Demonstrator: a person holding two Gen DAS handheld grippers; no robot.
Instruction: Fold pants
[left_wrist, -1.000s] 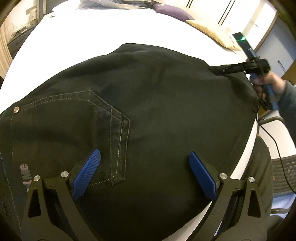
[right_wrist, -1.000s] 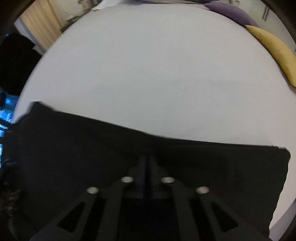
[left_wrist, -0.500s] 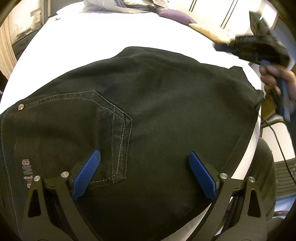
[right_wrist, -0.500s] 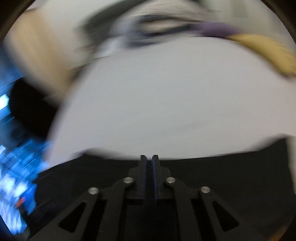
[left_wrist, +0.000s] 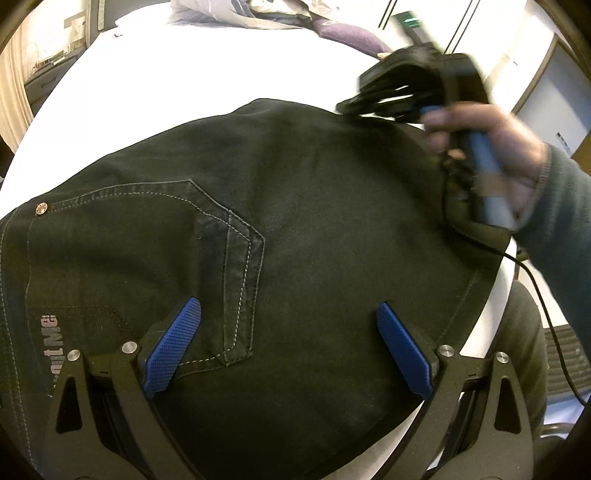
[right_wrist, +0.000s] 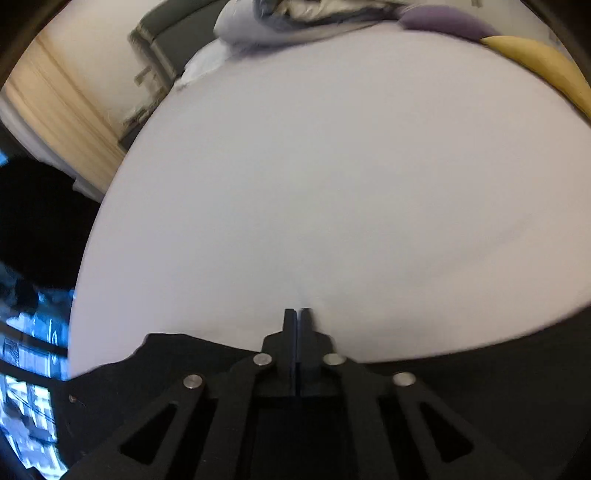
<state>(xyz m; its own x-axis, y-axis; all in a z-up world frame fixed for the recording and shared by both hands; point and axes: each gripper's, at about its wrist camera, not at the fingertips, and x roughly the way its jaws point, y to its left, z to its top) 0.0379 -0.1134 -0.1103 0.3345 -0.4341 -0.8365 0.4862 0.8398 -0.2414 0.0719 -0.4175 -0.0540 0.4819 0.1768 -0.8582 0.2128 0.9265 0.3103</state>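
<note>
Black jeans (left_wrist: 314, 229) part-folded on white bed (left_wrist: 207, 77); L gripper (left_wrist: 288, 343) spread above back pocket (left_wrist: 155, 258), R gripper (right_wrist: 296, 319) pressed together, pinching jeans edge—final fold pending.

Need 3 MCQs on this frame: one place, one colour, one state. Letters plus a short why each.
1. Where do the black jeans lie?
A on the white bed
B on a chair
C on the floor

2. What colour are the left gripper pads?
A red
B blue
C grey

3. How does the right gripper stand?
A wide open
B shut
C out of view

Answers: 1 A, white sheet surrounds the denim; 2 B, both pads show blue; 3 B, its fingers meet with no gap, and whether cloth is pinched is not visible.
</note>
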